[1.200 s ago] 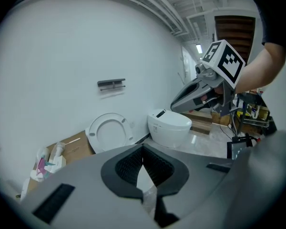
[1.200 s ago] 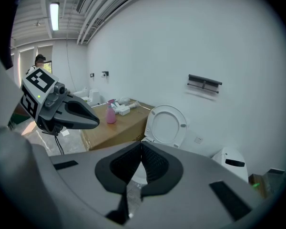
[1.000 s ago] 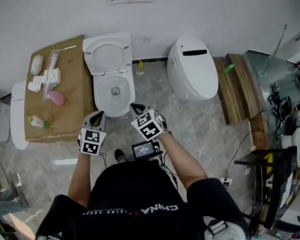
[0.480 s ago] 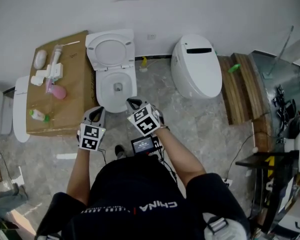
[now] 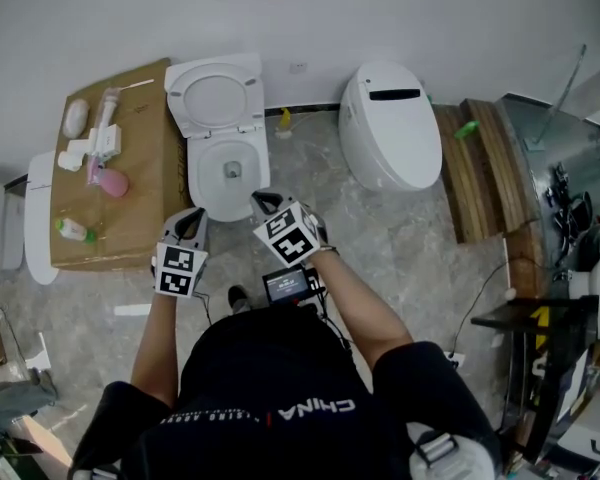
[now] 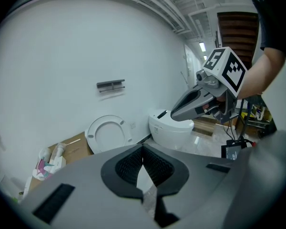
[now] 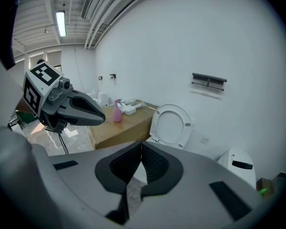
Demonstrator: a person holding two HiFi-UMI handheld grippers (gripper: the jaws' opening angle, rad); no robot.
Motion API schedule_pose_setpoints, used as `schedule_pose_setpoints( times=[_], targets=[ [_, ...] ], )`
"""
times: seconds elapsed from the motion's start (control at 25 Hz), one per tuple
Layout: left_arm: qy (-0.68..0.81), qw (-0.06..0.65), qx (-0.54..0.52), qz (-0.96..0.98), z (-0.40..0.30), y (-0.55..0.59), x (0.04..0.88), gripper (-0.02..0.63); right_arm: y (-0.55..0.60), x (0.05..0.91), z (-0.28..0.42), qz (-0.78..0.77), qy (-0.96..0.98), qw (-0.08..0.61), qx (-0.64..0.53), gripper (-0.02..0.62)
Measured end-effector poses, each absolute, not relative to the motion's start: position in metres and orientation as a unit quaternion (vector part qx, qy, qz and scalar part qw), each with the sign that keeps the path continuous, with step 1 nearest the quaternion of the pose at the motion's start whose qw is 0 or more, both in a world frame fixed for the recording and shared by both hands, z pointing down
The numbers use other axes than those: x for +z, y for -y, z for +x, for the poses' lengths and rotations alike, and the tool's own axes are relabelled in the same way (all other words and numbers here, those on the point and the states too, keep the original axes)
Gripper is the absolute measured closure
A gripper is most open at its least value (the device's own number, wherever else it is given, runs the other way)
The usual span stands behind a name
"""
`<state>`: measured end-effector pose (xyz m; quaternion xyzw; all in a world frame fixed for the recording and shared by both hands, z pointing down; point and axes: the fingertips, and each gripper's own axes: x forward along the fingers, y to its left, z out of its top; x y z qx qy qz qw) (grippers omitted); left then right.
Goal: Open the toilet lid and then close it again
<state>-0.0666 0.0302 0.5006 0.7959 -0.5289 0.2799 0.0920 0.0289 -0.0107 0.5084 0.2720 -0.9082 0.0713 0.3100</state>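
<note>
The white toilet (image 5: 229, 173) stands against the far wall with its lid (image 5: 217, 97) raised upright; the bowl is open. The lid also shows in the left gripper view (image 6: 106, 133) and the right gripper view (image 7: 170, 125). My left gripper (image 5: 191, 219) hovers just before the bowl's front left rim, jaws shut and empty. My right gripper (image 5: 263, 202) hangs at the bowl's front right edge, also shut with nothing between its pads. Neither touches the toilet. Each gripper sees the other: the right gripper (image 6: 193, 103), the left gripper (image 7: 78, 109).
A cardboard box (image 5: 145, 218) with a pink bottle (image 5: 111, 181) and other toiletries stands left of the toilet. A second, closed toilet (image 5: 389, 126) sits to the right, with wooden boards (image 5: 480, 168) beyond. A small screen (image 5: 286, 285) and cables hang by my body.
The head view has shifted slightly. Both grippers stay shut in front of the bowl, and the lid stays raised.
</note>
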Motion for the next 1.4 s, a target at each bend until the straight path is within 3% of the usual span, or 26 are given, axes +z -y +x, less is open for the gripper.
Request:
schedule_pose_setpoints(
  times=[0.72,1.4],
  targets=[
    [0.567,0.088,0.293,0.764,-0.02,-0.004,0.502,0.595,0.038,0.523,0.083,0.222,0.922,0.31,0.071,0.58],
    [0.513,0.095,0.292,0.801,-0.115,0.135,0.525,0.595,0.161,0.531,0.007,0.296,0.894,0.322,0.093,0.58]
  ],
)
